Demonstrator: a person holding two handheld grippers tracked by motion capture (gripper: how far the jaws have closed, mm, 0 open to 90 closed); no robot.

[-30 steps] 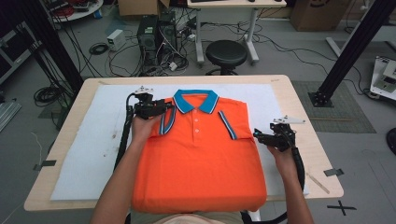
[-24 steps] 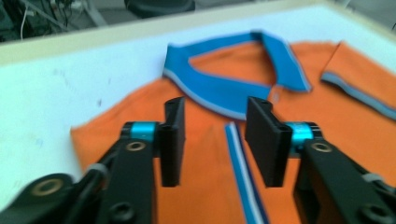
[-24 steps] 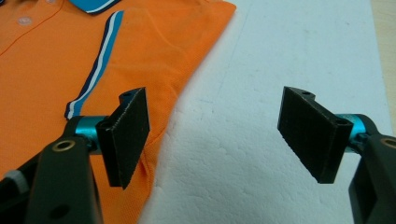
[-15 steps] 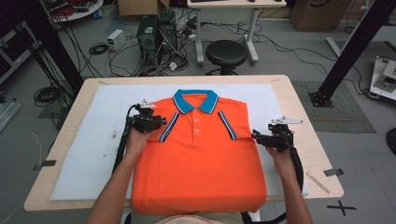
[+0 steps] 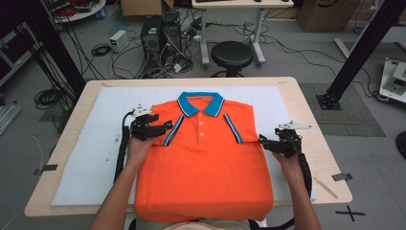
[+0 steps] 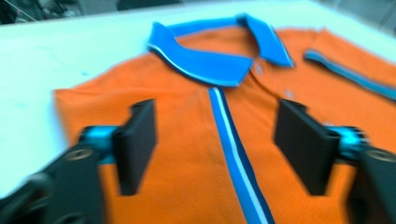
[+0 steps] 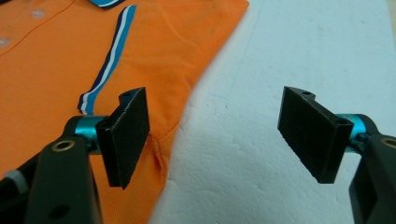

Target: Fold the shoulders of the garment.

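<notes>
An orange polo shirt [image 5: 203,163] with a blue collar [image 5: 201,103] lies folded flat, front up, on a white mat [image 5: 91,158]. My left gripper [image 5: 165,127] hovers over the shirt's left shoulder. In the left gripper view its jaws [image 6: 215,144] have just been opening and stand wide apart over the blue-and-white sleeve stripe [image 6: 233,149], with nothing pinched between them. At the shirt's right edge my right gripper [image 5: 263,141] is open. In the right gripper view [image 7: 219,135], one pad [image 7: 128,133] is over the orange cloth [image 7: 56,60] and the other is over the mat [image 7: 289,46].
The mat covers most of a wooden table [image 5: 313,120]. Tape pieces [image 5: 341,177] sit near the table's corners. Beyond the far edge stand a black stool [image 5: 231,54] and a computer tower [image 5: 160,36] among floor cables. Black frame posts [image 5: 356,52] rise at both sides.
My left gripper has slid from beside the collar toward me and slightly left along the shoulder, and its jaws are wider apart. The right gripper has stayed put.
</notes>
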